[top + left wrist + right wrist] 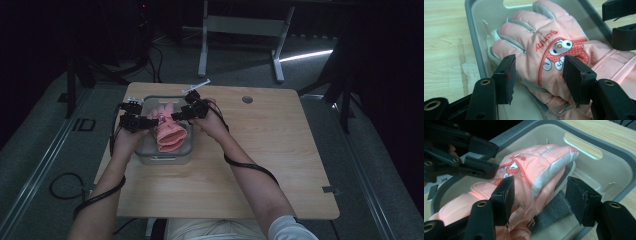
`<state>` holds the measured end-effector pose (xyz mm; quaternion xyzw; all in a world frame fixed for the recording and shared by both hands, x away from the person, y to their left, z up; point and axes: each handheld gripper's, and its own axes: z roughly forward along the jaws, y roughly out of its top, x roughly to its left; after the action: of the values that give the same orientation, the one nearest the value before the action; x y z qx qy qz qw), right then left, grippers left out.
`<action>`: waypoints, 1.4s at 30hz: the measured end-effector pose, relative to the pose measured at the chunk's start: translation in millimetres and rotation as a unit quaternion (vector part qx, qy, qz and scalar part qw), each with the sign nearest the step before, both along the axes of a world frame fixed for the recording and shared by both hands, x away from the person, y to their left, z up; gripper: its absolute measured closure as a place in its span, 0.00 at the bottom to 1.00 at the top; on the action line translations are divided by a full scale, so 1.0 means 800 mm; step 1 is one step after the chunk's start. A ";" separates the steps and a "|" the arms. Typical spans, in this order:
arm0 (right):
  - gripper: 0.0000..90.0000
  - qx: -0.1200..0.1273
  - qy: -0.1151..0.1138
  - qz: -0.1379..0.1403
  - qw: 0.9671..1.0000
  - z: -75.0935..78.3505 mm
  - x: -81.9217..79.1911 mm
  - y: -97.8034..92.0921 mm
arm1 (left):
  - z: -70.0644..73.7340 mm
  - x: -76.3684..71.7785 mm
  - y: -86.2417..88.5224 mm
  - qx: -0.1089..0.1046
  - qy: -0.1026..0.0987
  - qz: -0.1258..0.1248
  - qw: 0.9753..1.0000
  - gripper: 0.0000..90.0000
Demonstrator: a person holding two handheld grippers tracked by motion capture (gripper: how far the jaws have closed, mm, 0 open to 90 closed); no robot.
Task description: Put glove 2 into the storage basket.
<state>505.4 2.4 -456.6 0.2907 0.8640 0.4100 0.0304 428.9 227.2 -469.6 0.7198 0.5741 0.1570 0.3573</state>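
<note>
A pink padded glove (169, 131) with a cartoon patch lies in a grey plastic bin (150, 156) on the wooden table. In the left gripper view the glove (554, 42) lies between and beyond my open left gripper (537, 75), whose jaws straddle its palm without pressing it. In the right gripper view my right gripper (540, 195) stands open over the glove (536, 170) from the opposite side. A second pink glove (461, 205) lies beneath it. In the high view the left gripper (150, 120) and the right gripper (176, 115) meet above the bin.
The bin (474, 37) has a handle slot (582, 146) in its end wall. A round cable hole (247, 99) sits in the table (280, 150) at the back. A white table frame (240, 30) stands on the floor beyond.
</note>
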 end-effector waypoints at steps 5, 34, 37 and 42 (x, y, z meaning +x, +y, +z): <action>0.42 0.013 -0.005 0.008 1.000 0.008 -0.010 -0.010 | 0.018 -0.017 -0.010 -0.002 -0.027 -0.021 0.999 0.47; 0.21 0.028 -0.054 0.028 0.998 0.028 -0.063 -0.090 | 0.056 -0.112 -0.124 0.004 -0.139 -0.167 0.976 0.02; 0.21 0.024 -0.063 0.032 0.997 0.026 -0.067 -0.100 | 0.056 -0.118 -0.137 0.002 -0.143 -0.184 0.973 0.02; 0.21 0.024 -0.069 0.025 0.997 0.023 -0.071 -0.119 | 0.055 -0.126 -0.156 -0.005 -0.151 -0.201 0.968 0.02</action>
<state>448.5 -92.8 -438.5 0.2412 0.8567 0.4501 0.0728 327.8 102.2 -425.9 0.7864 0.3577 0.1862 0.4679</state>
